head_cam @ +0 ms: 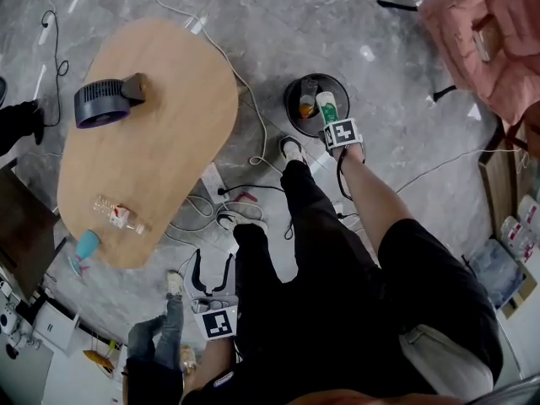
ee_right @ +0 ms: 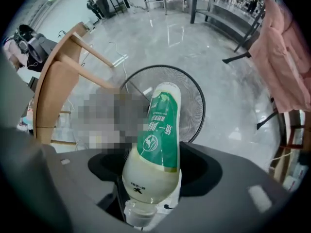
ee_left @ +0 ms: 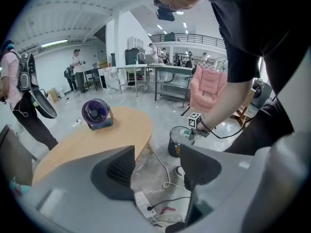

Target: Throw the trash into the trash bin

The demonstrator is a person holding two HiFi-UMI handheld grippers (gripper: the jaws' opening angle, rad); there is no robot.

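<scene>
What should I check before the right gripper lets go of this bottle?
1. Grip: ok. The right gripper is closed on the green-label bottle, cap end towards the camera.
2. Aim: ok. In the head view and the right gripper view the bottle hangs over the trash bin opening.
3. Room in the bin: cannot tell. At least one item already lies inside.
4. Left gripper: ok. Its jaws are apart with nothing between them.
5. Table free of trash: not ok. A clear bottle lies on it.
</scene>
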